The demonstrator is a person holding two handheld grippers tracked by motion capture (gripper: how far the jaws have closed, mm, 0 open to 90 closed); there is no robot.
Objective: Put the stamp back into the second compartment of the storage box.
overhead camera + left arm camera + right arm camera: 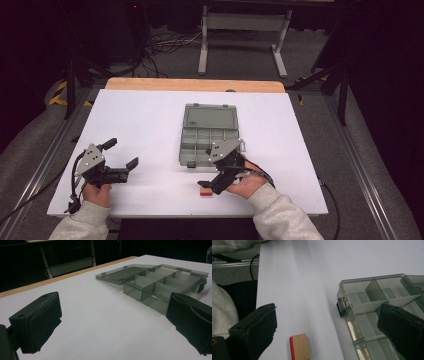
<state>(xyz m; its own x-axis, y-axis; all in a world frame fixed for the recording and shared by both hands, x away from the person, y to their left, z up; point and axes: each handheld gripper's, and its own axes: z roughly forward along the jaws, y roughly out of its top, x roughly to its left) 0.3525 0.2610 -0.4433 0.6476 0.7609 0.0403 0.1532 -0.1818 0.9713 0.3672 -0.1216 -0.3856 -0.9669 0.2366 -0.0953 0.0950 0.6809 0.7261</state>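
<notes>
Right gripper, jaws spread wide and empty, hangs just over my small block, its long axis running toward me, left gripper well apart.

Bright white table, dark surroundings (near jaws softly blurred).

a white table carries an open grey compartment box and a small red-edged block.
</notes>
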